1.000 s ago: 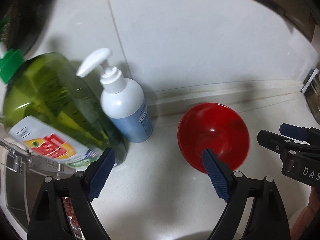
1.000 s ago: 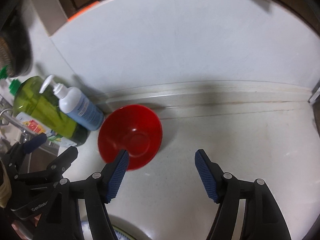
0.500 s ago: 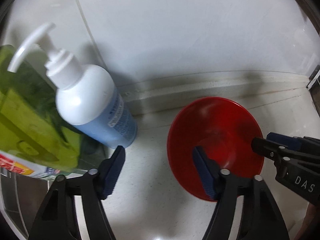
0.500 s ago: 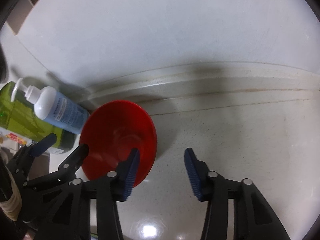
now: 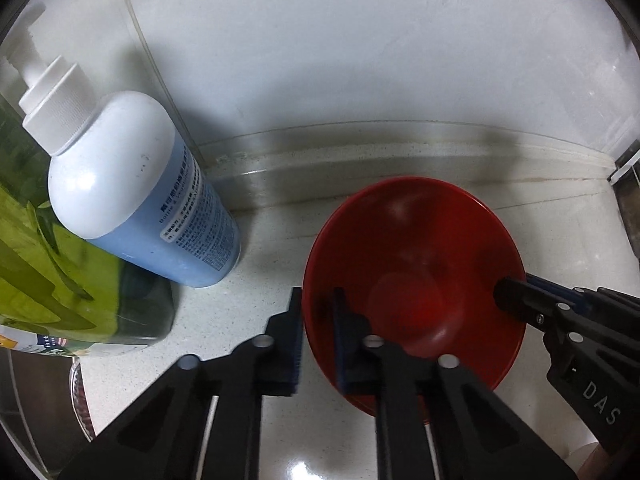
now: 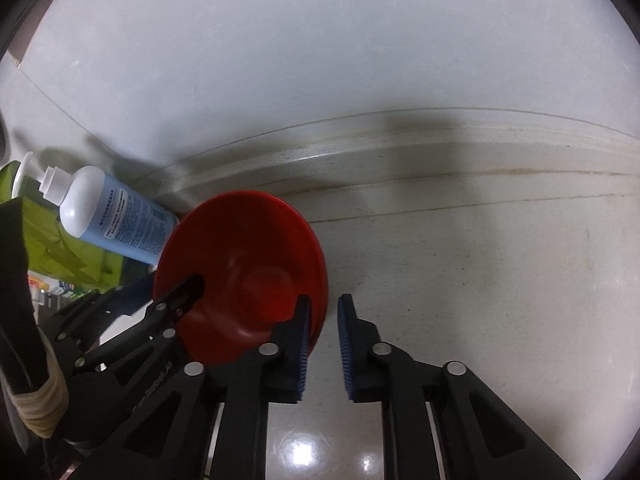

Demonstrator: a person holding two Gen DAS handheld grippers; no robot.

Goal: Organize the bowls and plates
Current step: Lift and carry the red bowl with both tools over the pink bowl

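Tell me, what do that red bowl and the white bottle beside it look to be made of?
The red bowl looks like glossy plastic or melamine: thin rim, even colour, soft highlights; glazed ceramic can't be ruled out. The white pump bottle looks like smooth, semi-matte plastic, with a ribbed cap and a printed blue label.

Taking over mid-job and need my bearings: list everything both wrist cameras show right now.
red bowl: one, red, upright on the counter near the wall, its rim clamped on opposite sides.
pump bottle: one, white and blue, left of the bowl.
detergent bottle: one, green, left of the pump bottle.
counter: one, pale speckled.
wall: white, behind.
left gripper: black, blue pads, shut on the bowl's left rim.
right gripper: black, blue pads, shut on the right rim.
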